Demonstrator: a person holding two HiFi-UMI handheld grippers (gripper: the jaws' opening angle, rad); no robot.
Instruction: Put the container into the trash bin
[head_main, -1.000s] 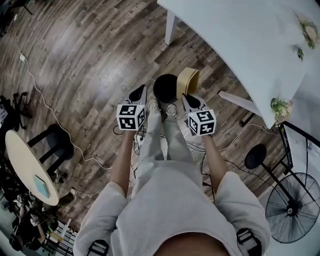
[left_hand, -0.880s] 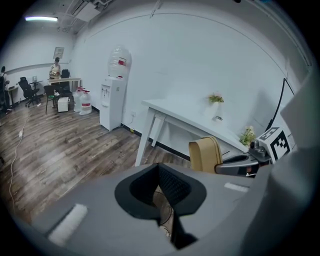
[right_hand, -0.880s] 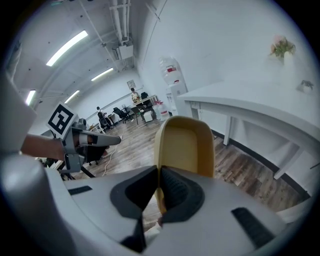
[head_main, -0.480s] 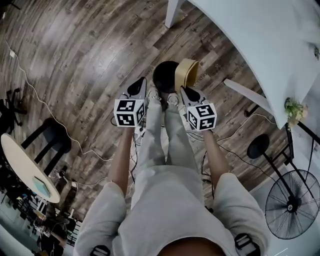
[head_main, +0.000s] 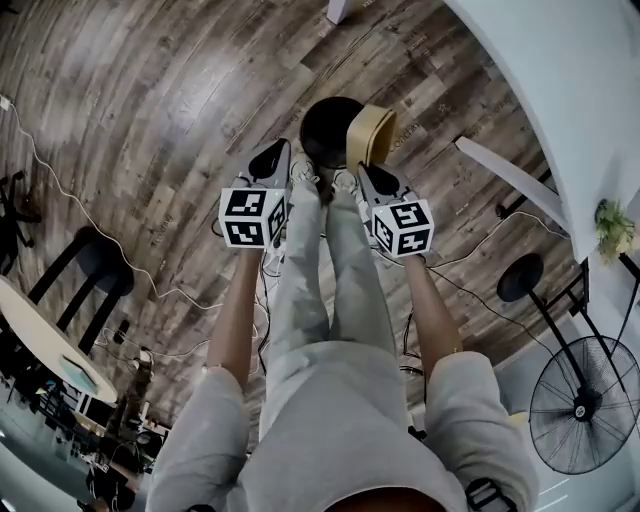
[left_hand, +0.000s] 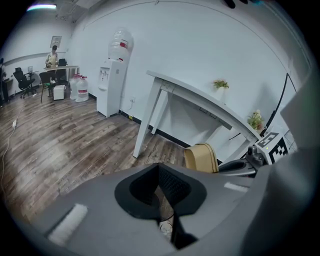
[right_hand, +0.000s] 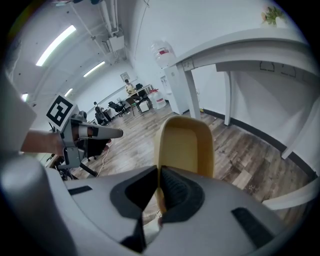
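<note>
A tan, shallow container (head_main: 371, 133) stands on edge, my right gripper (head_main: 363, 172) shut on its rim. It hangs at the right edge of a round black trash bin (head_main: 326, 127) on the wood floor, just ahead of the person's shoes. In the right gripper view the container (right_hand: 187, 142) rises straight up from the pinched jaws of the right gripper (right_hand: 158, 172). My left gripper (head_main: 272, 157) hovers left of the bin, and in its own view the left gripper (left_hand: 159, 167) is shut on nothing. The container (left_hand: 200, 157) shows to its right.
A white table (head_main: 560, 80) with slanted legs stands close on the right. A floor fan (head_main: 585, 405), a black round stand base (head_main: 520, 277) and cables lie to the right and behind. A small round table (head_main: 40, 340) and stools sit left. A water dispenser (left_hand: 116, 75) stands by the wall.
Both grippers have come down toward the floor together. The container, still held by the right gripper, now hangs closer to the bin's rim.
</note>
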